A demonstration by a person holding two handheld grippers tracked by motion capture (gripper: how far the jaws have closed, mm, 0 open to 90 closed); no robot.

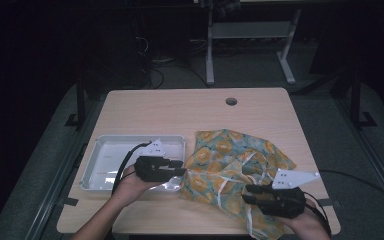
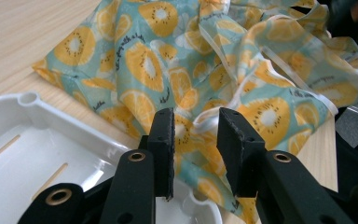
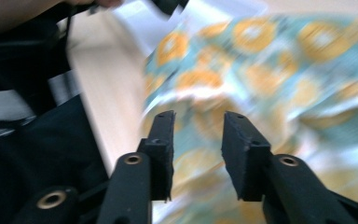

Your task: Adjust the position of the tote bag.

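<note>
A crumpled cloth (image 1: pixel 235 160) printed with orange slices on teal lies on the right half of the wooden table (image 1: pixel 180 110). My left gripper (image 1: pixel 180 168) points right at the cloth's left edge, over the corner of a white tray (image 1: pixel 95 150). In the left gripper view its jaws (image 2: pixel 196 135) stand apart, with a white hem of the cloth (image 2: pixel 168 56) low in the gap and neither pad pressing on it. My right gripper (image 1: pixel 246 195) rests at the cloth's near edge, pointing left. Its jaws (image 3: pixel 198 135) are open over the blurred cloth (image 3: pixel 270 70).
The white tray (image 2: pixel 28 100) sits left of the cloth and holds nothing I can make out. A round cable hole (image 1: pixel 231 101) is near the table's far edge. Cables trail from both grippers. Desk legs stand on the dark floor beyond.
</note>
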